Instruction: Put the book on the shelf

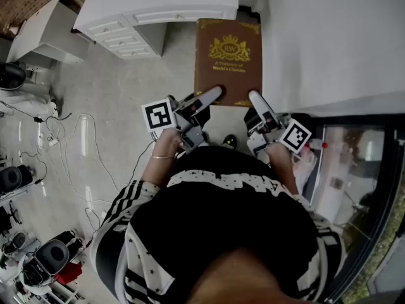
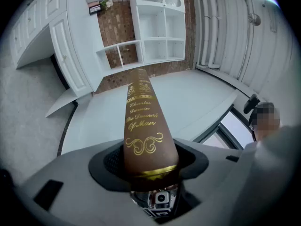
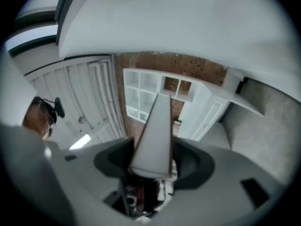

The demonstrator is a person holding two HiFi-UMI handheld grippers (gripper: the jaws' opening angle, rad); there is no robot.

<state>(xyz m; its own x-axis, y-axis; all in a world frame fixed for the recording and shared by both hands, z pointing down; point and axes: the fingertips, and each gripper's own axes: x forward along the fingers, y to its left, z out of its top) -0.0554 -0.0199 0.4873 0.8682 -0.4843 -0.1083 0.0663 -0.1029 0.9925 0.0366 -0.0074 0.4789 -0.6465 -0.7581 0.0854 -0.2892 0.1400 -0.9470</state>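
A brown book (image 1: 228, 62) with gold ornament on its cover lies flat in the air in front of me, held at its near edge. My left gripper (image 1: 212, 95) is shut on its near left corner, and in the left gripper view the gold-lettered spine (image 2: 143, 126) runs out between the jaws. My right gripper (image 1: 256, 100) is shut on the near right corner, where the pale page edge (image 3: 155, 135) shows between the jaws. The white shelf unit (image 2: 150, 32) with open compartments stands ahead against a brick wall, also visible in the right gripper view (image 3: 155, 95).
A white cabinet with drawers (image 1: 158, 8) stands ahead on the left. A white tabletop (image 1: 329, 37) fills the right side. A glass panel (image 1: 354, 163) lies below it. Cables (image 1: 57, 132) and black equipment (image 1: 16, 176) lie on the grey floor at left.
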